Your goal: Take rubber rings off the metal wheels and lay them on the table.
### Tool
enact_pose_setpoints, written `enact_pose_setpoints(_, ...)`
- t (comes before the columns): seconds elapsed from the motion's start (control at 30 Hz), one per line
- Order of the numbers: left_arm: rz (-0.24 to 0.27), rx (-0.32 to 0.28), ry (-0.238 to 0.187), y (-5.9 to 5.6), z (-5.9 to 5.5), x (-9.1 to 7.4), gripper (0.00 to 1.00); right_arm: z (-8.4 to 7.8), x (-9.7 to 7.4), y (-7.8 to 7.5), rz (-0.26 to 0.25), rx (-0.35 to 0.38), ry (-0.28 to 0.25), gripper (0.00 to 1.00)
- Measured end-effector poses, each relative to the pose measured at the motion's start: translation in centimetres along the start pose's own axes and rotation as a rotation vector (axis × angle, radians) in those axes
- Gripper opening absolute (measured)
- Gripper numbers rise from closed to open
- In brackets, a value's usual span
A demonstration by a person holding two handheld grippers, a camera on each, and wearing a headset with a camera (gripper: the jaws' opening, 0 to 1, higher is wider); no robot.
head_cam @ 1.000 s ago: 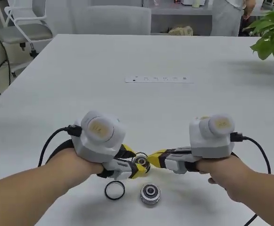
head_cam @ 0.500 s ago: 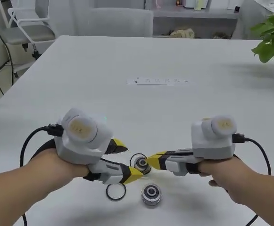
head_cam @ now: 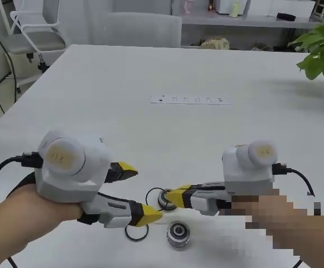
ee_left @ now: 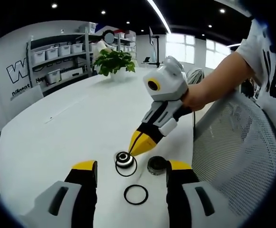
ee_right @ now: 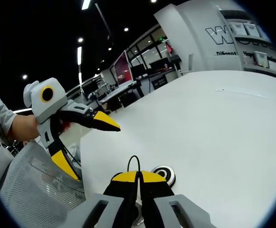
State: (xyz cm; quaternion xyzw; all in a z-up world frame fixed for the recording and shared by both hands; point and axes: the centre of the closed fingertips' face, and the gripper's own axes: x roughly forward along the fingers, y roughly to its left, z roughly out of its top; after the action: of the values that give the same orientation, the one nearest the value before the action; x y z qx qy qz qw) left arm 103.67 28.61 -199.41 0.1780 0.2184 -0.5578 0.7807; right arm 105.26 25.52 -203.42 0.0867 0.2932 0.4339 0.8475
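Right gripper (head_cam: 170, 196) tight on rubber ring (ee_right: 133, 156), left gripper (head_cam: 142, 190) agape alongside

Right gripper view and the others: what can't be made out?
- Right gripper view: the right gripper is shut on a rubber ring; its fingers hide the ring's lower part.
- Head view: that gripper's tip covers part of the wheel, so whether the ring is off is unclear.
- Head view: the left gripper covers part of a second ring.
- Head view: the table strip's marks are too small to read.
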Motion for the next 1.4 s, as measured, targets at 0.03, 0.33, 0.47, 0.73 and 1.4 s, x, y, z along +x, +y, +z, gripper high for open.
enact_pose_setpoints(0.03, 0.002, -0.006, -0.002, 0.0, -0.1, -0.3, 0.58, 0.0, 0.0, 0.1, 0.003, 0.001, -0.001, 0.0)
enact_pose_setpoints(0.33, 0.036, -0.036, -0.012, 0.2, -0.9, -2.2, 0.67, -0.1, 0.5, 1.0, 0.03, 0.024, 0.004, 0.0)
enact_pose_setpoints(0.47, 0.05, -0.046, -0.012, 0.4, -1.4, -2.7, 0.7, -0.4, 0.9, 1.4, 0.043, 0.03, 0.014, 0.0)
enact_pose_setpoints(0.73, 0.057, -0.037, -0.011, 0.2, -1.8, -3.7, 0.76, -0.8, 1.5, 2.2, 0.069, 0.04, 0.035, 0.0)
enact_pose_setpoints(1.4, 0.062, -0.056, -0.009, -0.6, -2.4, -4.7, 0.8, -2.5, 3.2, 3.8, 0.114, 0.055, 0.106, 0.0)
